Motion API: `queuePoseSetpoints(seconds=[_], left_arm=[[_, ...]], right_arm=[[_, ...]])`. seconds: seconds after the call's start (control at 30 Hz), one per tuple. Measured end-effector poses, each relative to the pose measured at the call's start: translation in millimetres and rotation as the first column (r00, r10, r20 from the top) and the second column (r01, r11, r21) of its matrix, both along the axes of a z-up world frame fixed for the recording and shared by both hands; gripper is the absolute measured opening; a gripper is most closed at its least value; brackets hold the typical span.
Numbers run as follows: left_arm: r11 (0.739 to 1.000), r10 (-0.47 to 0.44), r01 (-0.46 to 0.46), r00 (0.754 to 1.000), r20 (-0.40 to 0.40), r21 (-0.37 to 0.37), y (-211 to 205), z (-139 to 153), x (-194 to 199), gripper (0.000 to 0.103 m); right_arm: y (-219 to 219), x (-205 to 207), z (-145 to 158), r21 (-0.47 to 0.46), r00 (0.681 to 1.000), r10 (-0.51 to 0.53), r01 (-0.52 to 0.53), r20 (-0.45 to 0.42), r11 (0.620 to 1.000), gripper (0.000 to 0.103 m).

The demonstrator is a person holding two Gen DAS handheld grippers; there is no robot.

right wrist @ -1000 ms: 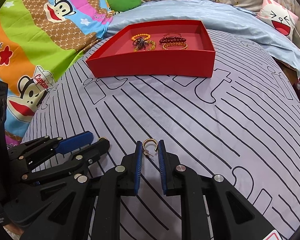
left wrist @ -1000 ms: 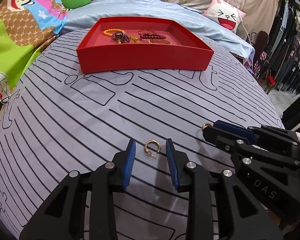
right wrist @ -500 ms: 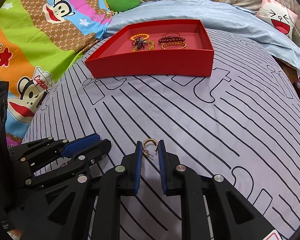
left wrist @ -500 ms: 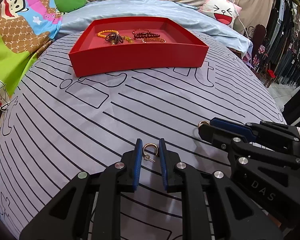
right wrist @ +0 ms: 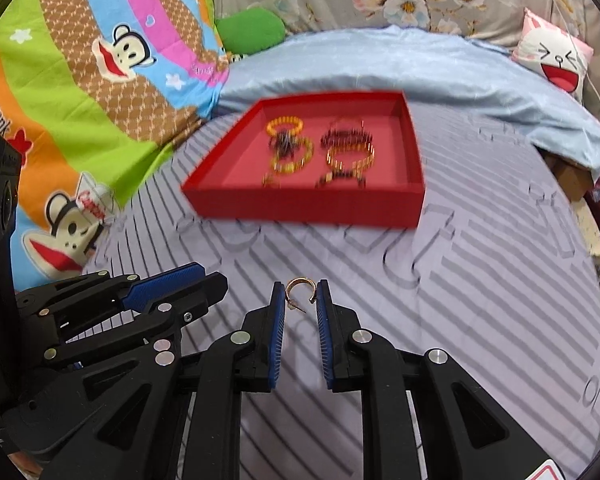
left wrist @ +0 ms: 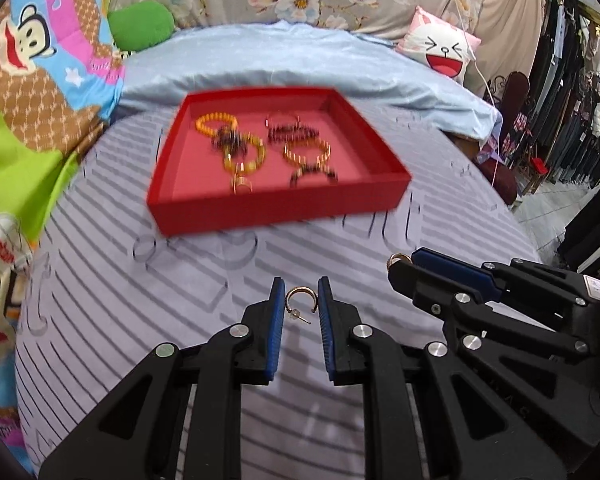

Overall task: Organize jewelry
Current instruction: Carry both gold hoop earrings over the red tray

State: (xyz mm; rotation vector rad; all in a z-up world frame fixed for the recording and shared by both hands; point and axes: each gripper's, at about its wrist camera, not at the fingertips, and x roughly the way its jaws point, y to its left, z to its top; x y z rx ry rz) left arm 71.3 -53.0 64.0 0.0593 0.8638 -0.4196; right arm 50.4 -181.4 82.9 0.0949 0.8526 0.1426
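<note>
Both gold hoop earrings lifted off striped cloth, left gripper [left wrist: 299, 296] pinching one [left wrist: 299, 300], right gripper [right wrist: 299, 294] the other [right wrist: 299, 291]

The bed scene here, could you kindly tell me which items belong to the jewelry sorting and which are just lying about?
Part of the job:
- left gripper, shut on one gold hoop earring
- right gripper, shut on a second gold hoop earring
- red tray
- beaded bracelets inside it

Just lying about:
- green cushion
- cat-face pillow
- cartoon monkey blanket
- hanging clothes
</note>
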Motion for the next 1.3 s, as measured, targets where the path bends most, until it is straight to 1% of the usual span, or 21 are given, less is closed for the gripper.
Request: queuePoseSetpoints(seconds=[0.17, 0.33, 0.5, 0.67, 0.8, 1.0, 1.13, 1.3], left_arm=[[1.0, 0.001, 0.0, 0.999, 0.035, -0.011, -6, 18, 33, 0.016], [1.0, 0.025, -0.025, 0.998, 0.065, -0.003, -14, 31, 83, 0.016], [0.998, 0.063, -0.064, 0.996, 0.071, 0.017, -18, 31, 135, 0.016], [0.993, 0.106, -0.108, 0.993, 0.05, 0.044, -17, 17, 173, 0.016], [0.987, 0.148, -0.15, 0.989, 0.022, 0.065, -14, 1, 193, 0.016], [0.98, 0.183, -0.181, 0.983, -0.017, 0.085, -11, -20, 209, 0.016], [0.976, 0.194, -0.191, 0.981, -0.017, 0.108, -14, -25, 212, 0.016], [0.973, 0.204, -0.2, 0.979, -0.029, 0.112, -15, -28, 216, 0.017]], right_arm=[[-5, 32, 20, -0.022, 0.998, -0.006, 0.008, 0.058, 1.0, 0.015], [-9, 79, 34, -0.036, 0.994, -0.02, 0.024, 0.103, 0.999, 0.015], [-12, 128, 33, -0.031, 0.994, -0.041, 0.045, 0.106, 0.999, 0.015], [-12, 164, 19, -0.026, 0.995, -0.056, 0.058, 0.079, 0.998, 0.015], [-10, 185, 1, -0.031, 0.998, -0.052, 0.053, 0.044, 0.998, 0.015], [-10, 199, -19, -0.031, 0.999, -0.052, 0.052, 0.007, 0.998, 0.015], [-11, 205, -25, -0.033, 0.999, -0.051, 0.05, -0.007, 0.998, 0.015], [-11, 209, -29, -0.042, 0.999, -0.045, 0.045, -0.011, 0.998, 0.015]])
